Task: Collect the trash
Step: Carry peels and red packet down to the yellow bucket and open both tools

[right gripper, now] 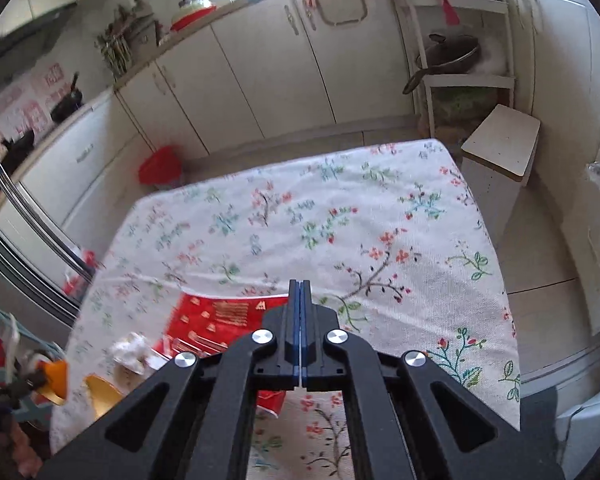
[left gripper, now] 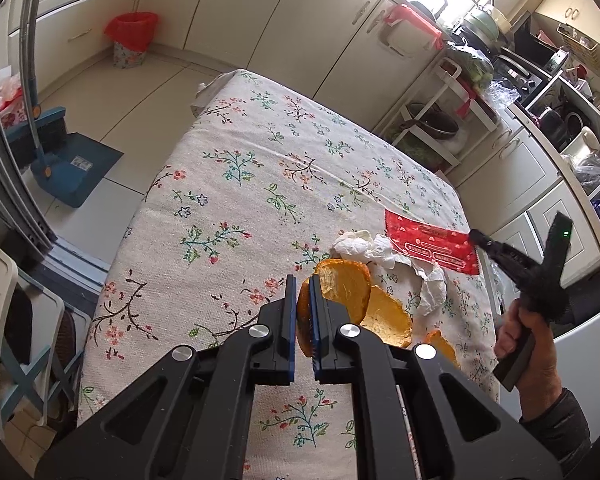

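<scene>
An orange peel (left gripper: 305,322) is clamped on edge between the narrowed jaws of the left gripper (left gripper: 303,292), above the floral tablecloth (left gripper: 236,184). Just beside it, larger peel pieces (left gripper: 384,316) and a crumpled white tissue (left gripper: 364,246) are seen lying on the cloth, touching one another. A red wrapper (left gripper: 428,240) lies flat behind them, near the table's edge. The right gripper (right gripper: 301,286) is seen with its jaws pressed fully together and nothing visible between them, above the wrapper's near edge. Whether its tips touch the wrapper cannot be told. A red-lined waste bin (left gripper: 131,38) stands on the floor, well apart from the table.
</scene>
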Available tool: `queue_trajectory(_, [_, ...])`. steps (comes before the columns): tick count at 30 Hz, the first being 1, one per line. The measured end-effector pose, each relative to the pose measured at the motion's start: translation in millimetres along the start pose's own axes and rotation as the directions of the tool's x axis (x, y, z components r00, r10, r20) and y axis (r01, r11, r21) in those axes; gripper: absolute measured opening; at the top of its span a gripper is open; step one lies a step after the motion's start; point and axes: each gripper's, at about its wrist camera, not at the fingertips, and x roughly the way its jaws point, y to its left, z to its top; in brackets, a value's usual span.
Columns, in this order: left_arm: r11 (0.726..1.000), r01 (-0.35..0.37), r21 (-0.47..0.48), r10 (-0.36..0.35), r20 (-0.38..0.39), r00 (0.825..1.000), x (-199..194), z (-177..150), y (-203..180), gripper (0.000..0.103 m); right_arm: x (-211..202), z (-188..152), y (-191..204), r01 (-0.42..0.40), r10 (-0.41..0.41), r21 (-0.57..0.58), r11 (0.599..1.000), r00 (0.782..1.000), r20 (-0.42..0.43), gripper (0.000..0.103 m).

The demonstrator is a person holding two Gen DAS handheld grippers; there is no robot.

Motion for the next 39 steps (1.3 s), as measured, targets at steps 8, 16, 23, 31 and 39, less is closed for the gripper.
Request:
queue_trajectory(8, [1.000, 0.014, 0.001, -0.014, 0.021, 1.000, -13, -3, -1, 0.006, -66, 14, 20, -0.143, 0.136, 0.035, 0.989, 0.980, 0.143, 0.001])
queue_trajectory(16, [0.998, 0.012, 0.068, -0.017, 0.080, 0.997, -57, -38, -11, 0.006, -138, -24, 43, -0.281, 0.262, 0.053, 0.958, 0.937, 0.231, 0.001])
queue_trajectory(23, [0.993, 0.017, 0.116, -0.024, 0.062, 0.998, -77, -89, -16, 0.006, -186, -78, 54, -0.399, 0.376, 0.044, 0.916, 0.891, 0.253, 0.001])
queue_trajectory(31, [0.985, 0.012, 0.172, -0.021, 0.049, 0.999, -101, -143, -25, 0.006, -239, -133, 76, -0.502, 0.485, -0.008, 0.865, 0.833, 0.266, 0.001])
queue_trajectory(39, [0.981, -0.014, 0.195, 0.007, 0.035, 0.999, -124, -185, -19, 0.006, -258, -190, 88, -0.555, 0.539, 0.025, 0.831, 0.817, 0.205, 0.001])
